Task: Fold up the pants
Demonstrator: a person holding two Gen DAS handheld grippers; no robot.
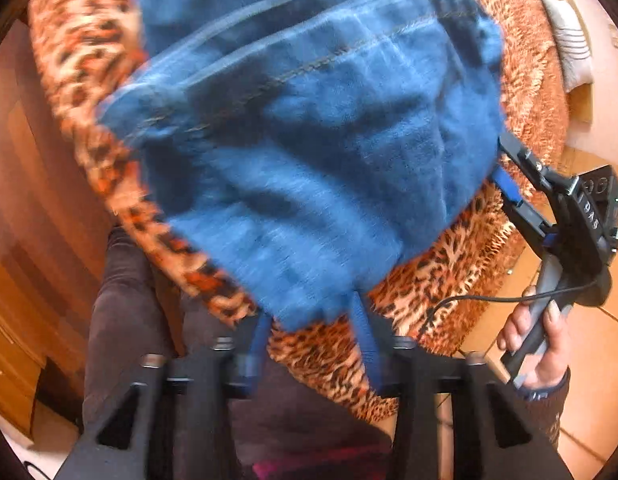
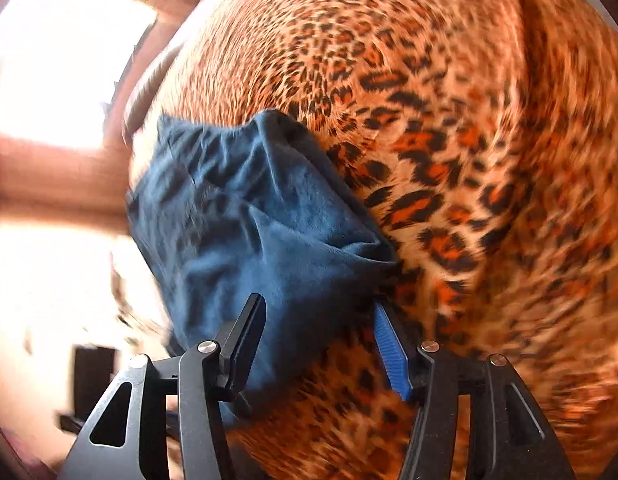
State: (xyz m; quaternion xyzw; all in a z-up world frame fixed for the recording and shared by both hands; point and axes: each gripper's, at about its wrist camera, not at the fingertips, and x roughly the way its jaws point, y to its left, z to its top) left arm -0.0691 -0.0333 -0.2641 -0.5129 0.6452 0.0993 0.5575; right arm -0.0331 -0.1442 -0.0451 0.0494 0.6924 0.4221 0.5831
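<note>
Pants [image 1: 309, 152], blue and soft, lie bunched on a bed with a leopard blanket [image 1: 449, 280], close to its edge. They look partly folded, because they sit in a thick lump with a seam across the top. I think more folds and some smoothing are left to do.

Left claw [image 1: 315, 340] is at the near hem. Its blue fingers stand a little apart with the hem between them. The picture is blurry, so I cannot tell if they pinch the cloth.

Right claw [image 2: 321, 344] is open about half way. The corner of the pants sits between its fingers, but the blue pad on one side does not touch the cloth. So it has hold of nothing right now.

A person's hand [image 1: 537, 340] holds the right claw's handle. A thin black cable [image 1: 489, 300] hangs near it and could snag. The person's dark legs press against the bed. A wooden cupboard [image 1: 13, 280] stands beside them.
</note>
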